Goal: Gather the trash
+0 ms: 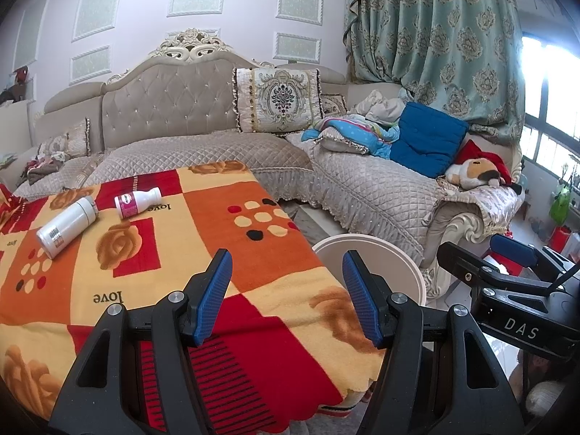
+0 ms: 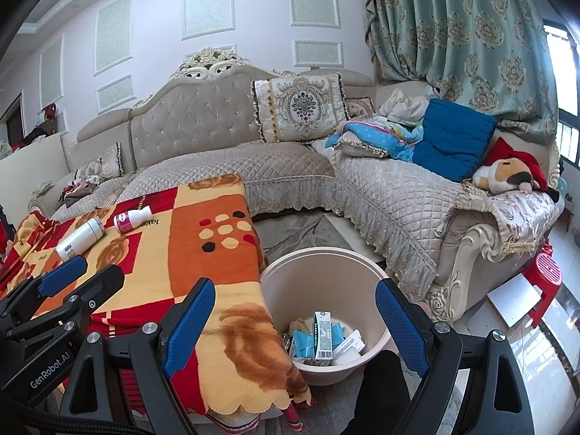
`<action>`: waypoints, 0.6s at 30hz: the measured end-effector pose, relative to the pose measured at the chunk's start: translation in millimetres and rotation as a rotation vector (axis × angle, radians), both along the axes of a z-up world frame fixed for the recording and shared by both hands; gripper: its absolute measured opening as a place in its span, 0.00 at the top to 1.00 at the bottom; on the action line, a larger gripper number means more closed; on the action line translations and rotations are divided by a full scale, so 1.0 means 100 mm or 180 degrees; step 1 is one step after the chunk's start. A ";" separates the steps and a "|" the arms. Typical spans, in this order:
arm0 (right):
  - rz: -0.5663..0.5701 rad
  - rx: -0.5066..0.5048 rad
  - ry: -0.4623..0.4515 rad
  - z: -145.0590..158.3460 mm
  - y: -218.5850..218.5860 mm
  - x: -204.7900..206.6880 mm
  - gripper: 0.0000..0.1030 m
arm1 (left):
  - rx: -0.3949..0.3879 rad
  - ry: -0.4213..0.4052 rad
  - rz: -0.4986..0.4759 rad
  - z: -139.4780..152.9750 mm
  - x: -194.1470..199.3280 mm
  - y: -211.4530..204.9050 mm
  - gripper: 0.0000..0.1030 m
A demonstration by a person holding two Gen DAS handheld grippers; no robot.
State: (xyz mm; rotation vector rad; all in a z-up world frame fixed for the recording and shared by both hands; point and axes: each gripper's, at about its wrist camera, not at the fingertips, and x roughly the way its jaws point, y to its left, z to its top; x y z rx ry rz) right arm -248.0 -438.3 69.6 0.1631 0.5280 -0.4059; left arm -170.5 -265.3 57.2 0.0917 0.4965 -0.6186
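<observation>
**Two bottles lie beyond both spread tools, bin at the tabletop's edge**

The left tool (image 1: pixel 286 264) hangs over the near part of the blanket-covered tabletop (image 1: pixel 203 217), its two blue pads spread apart with nothing between them. Two bottles lie on their sides well ahead of it and off to the left: a plain white bottle (image 1: pixel 67 226) and, just beside it and farther back, a pink-labelled bottle (image 1: pixel 137 203). The two are close together but do not appear to touch.

The right tool (image 2: pixel 295 304) is held over the tabletop's right edge, its pads spread wider still and also empty. Between them, lower down on the floor, sits one round beige bin (image 2: pixel 275 272), right beside the hanging blanket edge. Inside it lie several discarded items, among them a small green-and-white carton (image 2: pixel 322 333) and blue wrappers (image 2: pixel 302 344); the exact count cannot be told. From this view the same two bottles lie far to the upper left.

Both tools point forward and tilt somewhat downward, side by side; each shows at the edge of the other's view. A dark sleeve or trouser leg (image 2: pixel 380 380) shows below the right tool.
</observation>
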 end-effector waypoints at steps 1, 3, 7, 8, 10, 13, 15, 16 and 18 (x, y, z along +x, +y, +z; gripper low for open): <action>0.0000 0.0000 0.0001 0.00 0.00 0.00 0.14 | 0.0001 0.0003 -0.0002 0.00 0.00 0.00 0.40; 0.0003 0.0000 0.0007 0.00 -0.01 0.00 0.14 | 0.0004 0.0000 -0.0003 0.00 0.00 0.00 0.40; 0.0003 0.0001 0.0024 -0.02 -0.01 0.00 0.14 | 0.0009 -0.0002 -0.0006 -0.01 -0.02 -0.01 0.40; 0.0003 0.0001 0.0024 -0.02 -0.01 0.00 0.14 | 0.0010 0.0000 -0.0009 -0.02 -0.02 -0.01 0.40; -0.0001 -0.0002 0.0021 -0.02 -0.01 0.00 0.14 | 0.0011 0.0002 -0.0013 -0.02 -0.03 -0.02 0.40; 0.0001 0.0003 0.0026 -0.02 -0.01 0.01 0.14 | 0.0020 0.0011 -0.0022 -0.04 -0.03 -0.04 0.40; -0.0005 0.0012 0.0035 -0.03 -0.01 0.01 0.14 | 0.0028 0.0008 -0.0028 -0.05 -0.05 -0.06 0.40; -0.0008 0.0014 0.0038 -0.03 -0.01 0.01 0.14 | 0.0030 0.0007 -0.0028 -0.05 -0.05 -0.06 0.40; -0.0013 0.0016 0.0047 -0.03 -0.02 0.02 0.14 | 0.0033 0.0004 -0.0033 -0.06 -0.05 -0.07 0.40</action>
